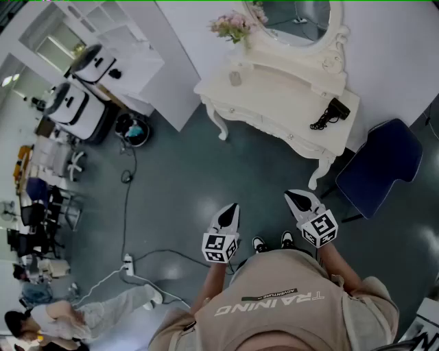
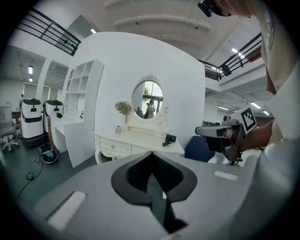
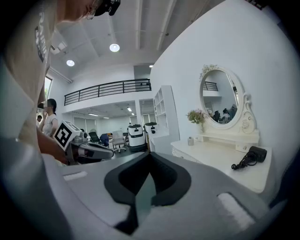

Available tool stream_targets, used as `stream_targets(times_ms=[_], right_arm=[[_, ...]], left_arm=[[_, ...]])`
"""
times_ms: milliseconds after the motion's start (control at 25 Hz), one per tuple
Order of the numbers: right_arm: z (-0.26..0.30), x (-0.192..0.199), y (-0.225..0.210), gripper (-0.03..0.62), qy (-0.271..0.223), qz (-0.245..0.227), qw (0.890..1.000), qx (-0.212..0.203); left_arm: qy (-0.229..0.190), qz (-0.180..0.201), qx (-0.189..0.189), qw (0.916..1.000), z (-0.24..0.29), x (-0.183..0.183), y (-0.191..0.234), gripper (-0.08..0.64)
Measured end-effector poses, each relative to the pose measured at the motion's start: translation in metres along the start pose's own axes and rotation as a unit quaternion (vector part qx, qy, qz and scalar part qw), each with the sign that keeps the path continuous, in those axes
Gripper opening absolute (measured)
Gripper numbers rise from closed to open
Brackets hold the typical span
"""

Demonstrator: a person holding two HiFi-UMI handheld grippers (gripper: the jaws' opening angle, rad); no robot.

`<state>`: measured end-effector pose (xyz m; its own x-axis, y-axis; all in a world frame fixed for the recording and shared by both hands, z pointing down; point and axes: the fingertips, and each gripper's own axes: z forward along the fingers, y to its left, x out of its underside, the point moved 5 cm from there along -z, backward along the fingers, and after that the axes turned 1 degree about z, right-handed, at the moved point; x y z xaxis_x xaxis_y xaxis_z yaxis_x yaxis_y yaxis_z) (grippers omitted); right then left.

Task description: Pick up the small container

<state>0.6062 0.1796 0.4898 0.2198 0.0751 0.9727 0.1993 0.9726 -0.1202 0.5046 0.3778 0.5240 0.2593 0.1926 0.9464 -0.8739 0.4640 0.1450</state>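
Note:
The small container [image 1: 235, 78] is a little grey jar on the left part of the white dressing table [image 1: 274, 103], below the pink flowers [image 1: 233, 26]. It also shows far off in the left gripper view, the container [image 2: 118, 130], and in the right gripper view, the container [image 3: 190, 141]. Both grippers are held over the floor, well short of the table. My left gripper [image 1: 233, 206] is shut with nothing in it, its own jaws [image 2: 151, 155] meeting in a line. My right gripper [image 1: 292, 196] is likewise shut and empty, and its jaws [image 3: 150, 157] touch.
A black hair dryer [image 1: 332, 113] with its cord lies on the table's right part, under the oval mirror [image 1: 295, 20]. A dark blue chair [image 1: 377, 164] stands right of the table. At the left are white machines [image 1: 82, 103], a bucket [image 1: 134, 130], a floor cable [image 1: 126, 206] and a crouching person [image 1: 68, 319].

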Motion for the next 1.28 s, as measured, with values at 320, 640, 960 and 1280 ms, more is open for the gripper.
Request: stream_targets(times_ms=[320, 640, 960, 1280], right_arm=[[0.02, -0.021, 0.011, 0.003, -0.004, -0.046, 0.999, 0.006], [0.037, -0.022, 0.029, 0.003, 0.007, -0.052, 0.999, 0.009], [0.048, 0.008, 0.044, 0.003, 0.039, -0.014, 0.999, 0.018], [0.102, 0.009, 0.015, 0.003, 0.049, 0.002, 0.999, 0.001]], left_arm=[[-0.011, 0.001, -0.005, 0.9999, -0.009, -0.005, 0.027, 0.018], [-0.031, -0.014, 0.018, 0.9993, -0.007, -0.006, 0.044, 0.018], [-0.01, -0.031, 0.039, 0.9987, -0.005, 0.02, 0.058, 0.019], [0.022, -0.058, 0.016, 0.9979, 0.024, 0.023, 0.095, 0.018]])
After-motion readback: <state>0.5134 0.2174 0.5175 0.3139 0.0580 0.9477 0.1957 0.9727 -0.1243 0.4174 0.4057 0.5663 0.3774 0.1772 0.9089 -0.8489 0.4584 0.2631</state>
